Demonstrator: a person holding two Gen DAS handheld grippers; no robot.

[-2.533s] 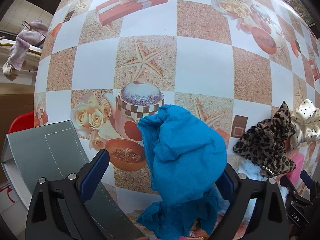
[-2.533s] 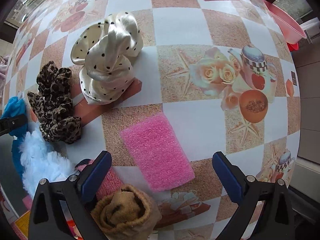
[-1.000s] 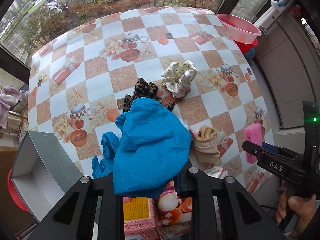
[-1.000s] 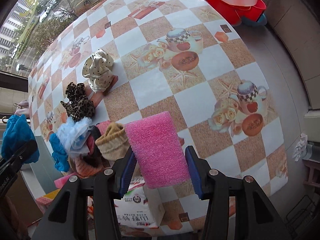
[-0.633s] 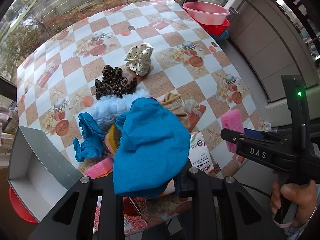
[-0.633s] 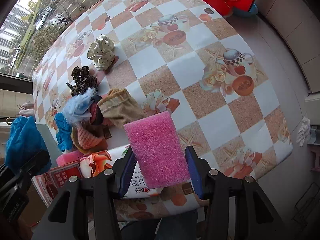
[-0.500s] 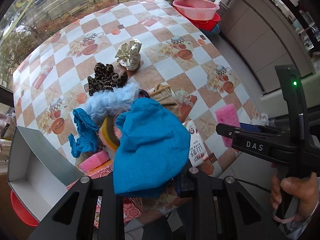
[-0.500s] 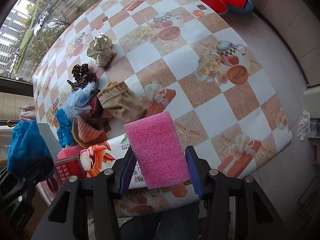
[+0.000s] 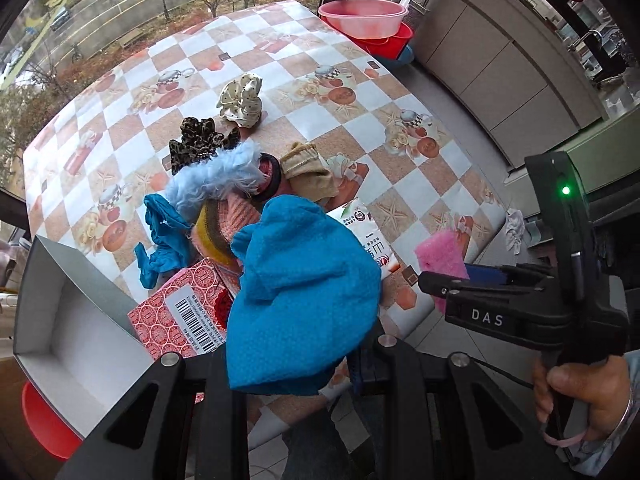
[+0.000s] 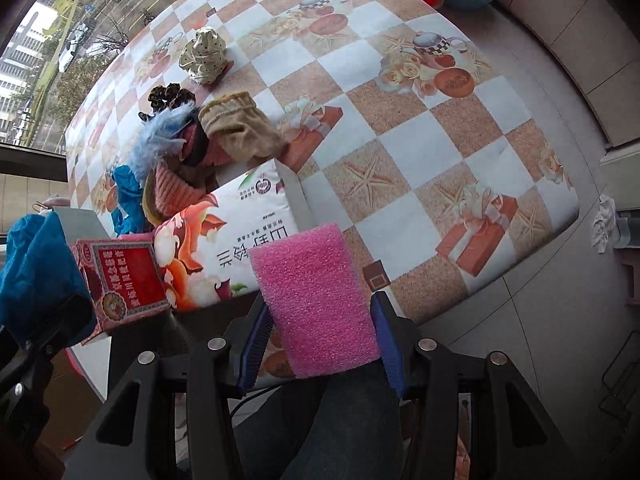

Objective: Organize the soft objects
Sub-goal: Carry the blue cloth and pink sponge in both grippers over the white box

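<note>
My left gripper (image 9: 294,356) is shut on a bright blue cloth (image 9: 304,300), held high above the near edge of the table. My right gripper (image 10: 320,344) is shut on a pink sponge (image 10: 316,300), also lifted clear of the table; it shows in the left wrist view as well, the pink sponge (image 9: 440,248) sticking out of its jaws. On the table lie a fluffy light-blue piece (image 9: 216,176), a leopard scrunchie (image 9: 196,144), a dotted cream scrunchie (image 9: 242,100), a tan sock (image 9: 310,172), a pink knit item (image 9: 224,224) and a second blue cloth (image 9: 162,236).
An open grey box (image 9: 68,320) with a white inside stands at the table's near left corner. A red patterned carton (image 9: 180,312) and a white printed pack (image 10: 228,240) lie at the near edge. Pink and red basins (image 9: 364,20) stand past the far corner.
Both grippers have pulled back from the table and risen a little, each keeping its load. The table looks smaller, and the near-edge carton and pack have come into view.
</note>
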